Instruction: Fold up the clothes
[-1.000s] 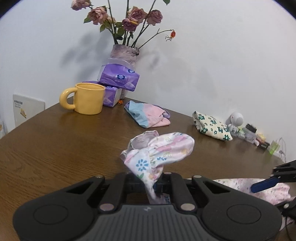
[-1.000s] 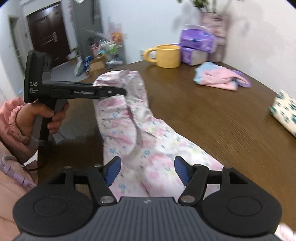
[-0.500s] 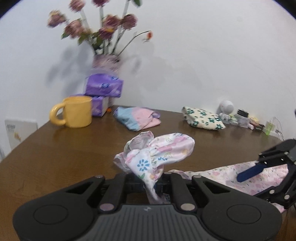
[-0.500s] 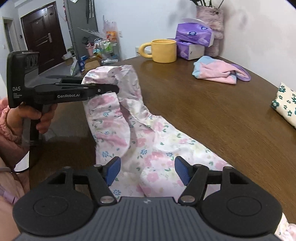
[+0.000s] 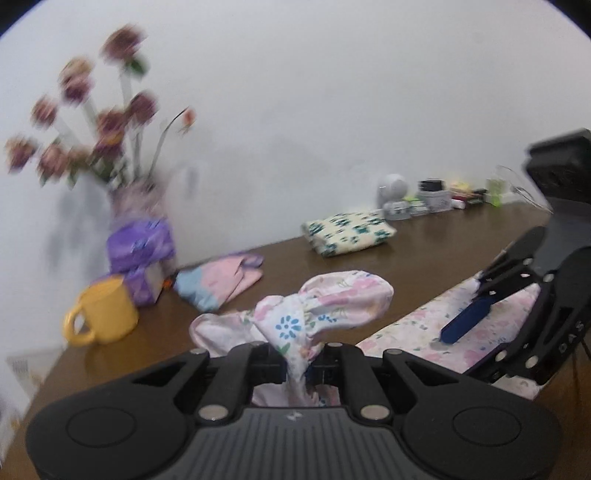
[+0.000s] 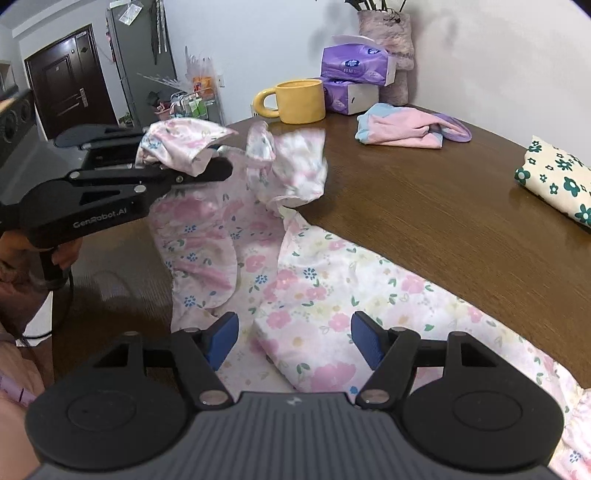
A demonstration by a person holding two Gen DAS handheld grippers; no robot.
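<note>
On my tabletop (image 6: 424, 206) I count three garments: one pink floral piece (image 6: 314, 291), one pink-and-blue bundle (image 6: 406, 127), one green-flowered fold (image 6: 557, 177). One yellow mug (image 6: 295, 99), two purple tissue packs (image 6: 354, 62), one vase (image 6: 388, 33).

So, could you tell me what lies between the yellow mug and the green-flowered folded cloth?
The right wrist view shows the crumpled pink and blue garment between the yellow mug and green-flowered folded cloth.

floral garment (image 6: 295, 280) on wooden table (image 6: 443, 221)
</note>
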